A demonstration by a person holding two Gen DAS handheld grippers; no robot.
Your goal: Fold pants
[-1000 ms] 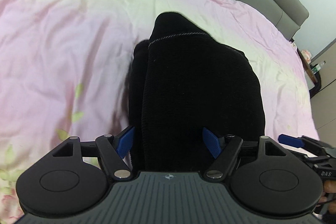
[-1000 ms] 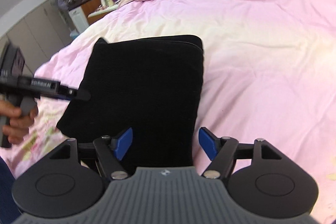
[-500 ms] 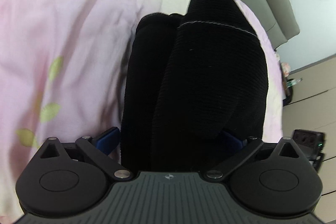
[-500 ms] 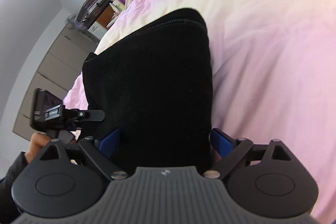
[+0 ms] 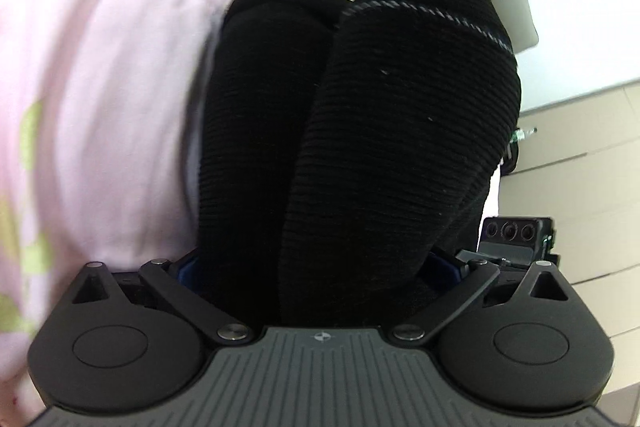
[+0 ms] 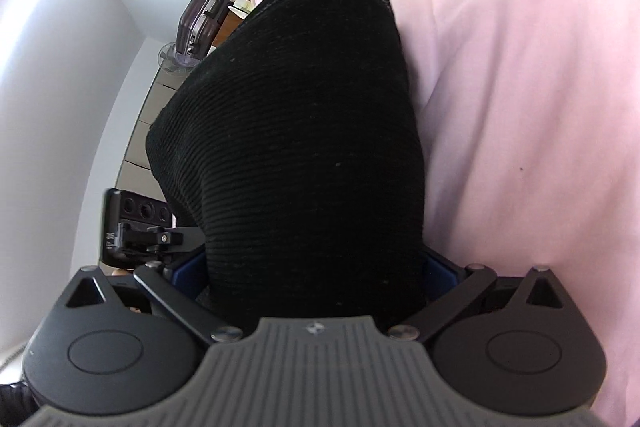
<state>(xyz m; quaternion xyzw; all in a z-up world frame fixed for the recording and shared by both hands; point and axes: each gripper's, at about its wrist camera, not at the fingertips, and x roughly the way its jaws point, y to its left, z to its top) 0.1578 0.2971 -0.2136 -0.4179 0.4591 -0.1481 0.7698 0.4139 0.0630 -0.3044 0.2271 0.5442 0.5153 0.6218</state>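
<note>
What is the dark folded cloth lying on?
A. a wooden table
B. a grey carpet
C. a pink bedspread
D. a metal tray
C: in both wrist views the black folded pants rest on a soft pink bedspread that spreads out beside and beyond them.

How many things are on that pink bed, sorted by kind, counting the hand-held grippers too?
Black pants, folded into a bundle: 1
Pink bedcover: 1
Grippers, left gripper and right gripper: 2, jaws just opened wide around the bundle's near end
Total: 4
</note>
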